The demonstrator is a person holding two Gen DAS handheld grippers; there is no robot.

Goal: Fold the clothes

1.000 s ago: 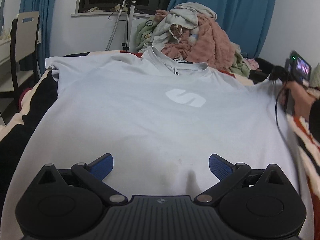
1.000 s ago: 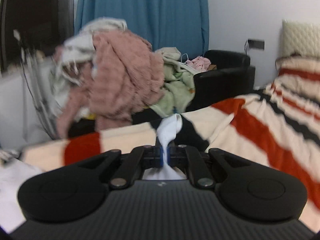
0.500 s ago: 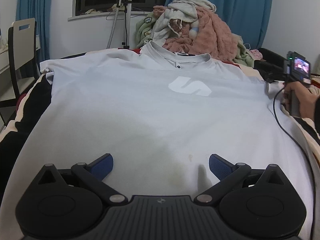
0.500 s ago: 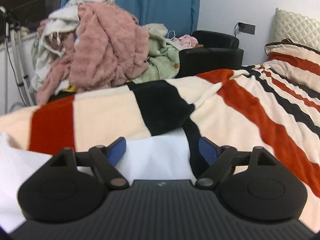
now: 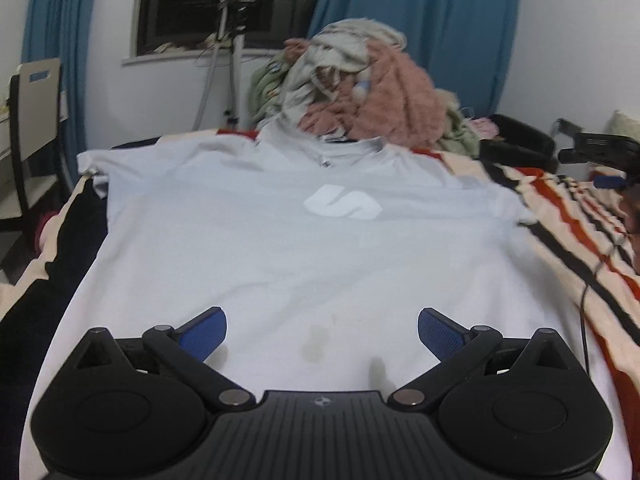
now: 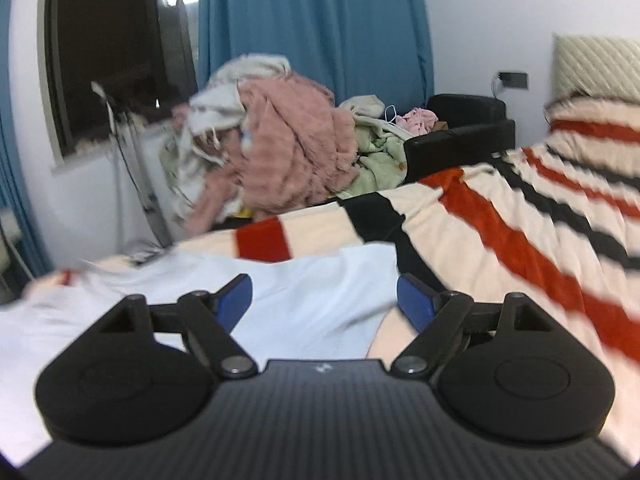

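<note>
Only the left wrist view shows the whole T-shirt [image 5: 304,240], spread flat ahead of the left gripper [image 5: 322,330], collar far, a white logo [image 5: 342,206] on its chest. The right wrist view shows just one sleeve [image 6: 320,292] beneath the right gripper [image 6: 324,298]. Both grippers are spread wide, holding nothing. A striped blanket [image 6: 520,240] covers the bed; beyond lie a clothes pile [image 6: 280,148], blue curtains [image 6: 312,28] and a dark window [image 5: 224,4].
</note>
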